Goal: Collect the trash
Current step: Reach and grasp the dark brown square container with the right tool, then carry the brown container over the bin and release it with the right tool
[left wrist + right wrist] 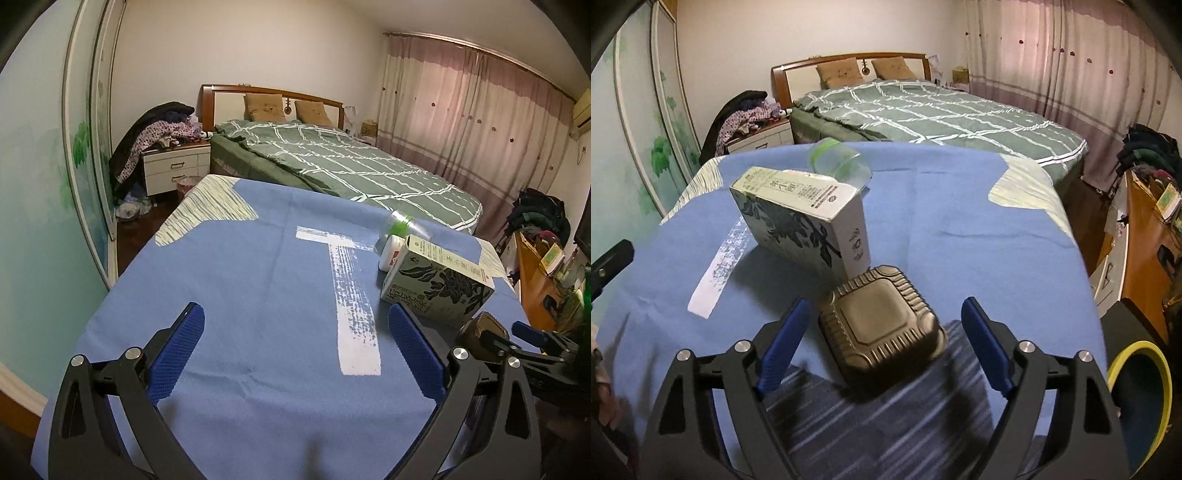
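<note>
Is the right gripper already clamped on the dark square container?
No. The right gripper is open, its blue fingers standing apart on either side of the dark square container.

Matt blue cloth (960,206); ribbed plastic container (882,325); printed cardboard box (798,218)

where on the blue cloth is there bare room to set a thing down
Bare: the blue cloth left of the white T mark. Crowded: right of it, with the tea box, white jar, clear cup and dark square container.
</note>
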Available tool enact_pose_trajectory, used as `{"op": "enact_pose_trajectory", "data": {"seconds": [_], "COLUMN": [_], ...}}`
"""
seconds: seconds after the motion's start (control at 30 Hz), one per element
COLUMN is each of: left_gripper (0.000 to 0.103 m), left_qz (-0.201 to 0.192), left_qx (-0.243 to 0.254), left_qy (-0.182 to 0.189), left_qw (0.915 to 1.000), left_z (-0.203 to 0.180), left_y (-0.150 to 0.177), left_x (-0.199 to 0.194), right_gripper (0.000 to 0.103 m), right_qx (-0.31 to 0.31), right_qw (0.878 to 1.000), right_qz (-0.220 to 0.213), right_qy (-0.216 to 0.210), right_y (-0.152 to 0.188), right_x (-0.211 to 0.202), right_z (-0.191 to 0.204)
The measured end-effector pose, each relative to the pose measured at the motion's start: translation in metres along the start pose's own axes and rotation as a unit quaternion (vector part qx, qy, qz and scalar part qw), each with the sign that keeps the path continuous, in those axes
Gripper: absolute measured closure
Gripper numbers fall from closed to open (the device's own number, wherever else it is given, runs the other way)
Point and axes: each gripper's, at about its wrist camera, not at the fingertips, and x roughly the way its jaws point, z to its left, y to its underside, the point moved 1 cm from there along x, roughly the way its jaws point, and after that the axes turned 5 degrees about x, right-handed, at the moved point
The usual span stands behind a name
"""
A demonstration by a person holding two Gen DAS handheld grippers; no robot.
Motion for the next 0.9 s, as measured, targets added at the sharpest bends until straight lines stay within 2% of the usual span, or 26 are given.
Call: {"op": "enact_pose_trajectory", "data": {"seconds": [0.1, 0.2, 0.23, 0.3, 0.43, 0.77, 0.9], "left_gripper": [0.005, 0.005, 0.005, 0.005, 0.005, 0.005, 0.005], "left_qz": [0.0, 0.003, 0.003, 0.003, 0.004, 0.004, 0.003], "left_qx": [0.003, 0.005, 0.006, 0.007, 0.009, 0.014, 0.014], "left_qy": [0.001, 0.004, 0.005, 0.004, 0.002, 0.0, 0.0], "left_qw": [1.0, 1.0, 1.0, 1.0, 0.9999, 0.9999, 0.9999], "left_z": [-0.002, -0.004, -0.005, -0.006, -0.007, -0.01, -0.011], "left_y": [0.001, 0.001, 0.001, 0.002, 0.002, 0.002, 0.002], "left_x": [0.0, 0.001, 0.002, 0.001, 0.001, 0.002, 0.001], "right_gripper": [0.023, 0.023, 0.024, 0.034, 0.034, 0.035, 0.035], "right_qx": [0.002, 0.013, 0.015, 0.018, 0.021, 0.032, 0.061], "right_qw": [1.0, 1.0, 1.0, 1.0, 1.0, 0.999, 0.998], "right_qz": [0.012, 0.02, 0.017, 0.018, 0.016, 0.0, -0.02], "right_qy": [0.013, 0.009, 0.01, 0.008, 0.011, 0.018, 0.02], "right_y": [0.002, 0.002, 0.003, 0.003, 0.003, 0.009, 0.012], "right_x": [0.011, 0.015, 0.014, 0.015, 0.012, -0.02, -0.047], "right_z": [0.001, -0.002, -0.003, -0.005, -0.008, -0.02, -0.045]}}
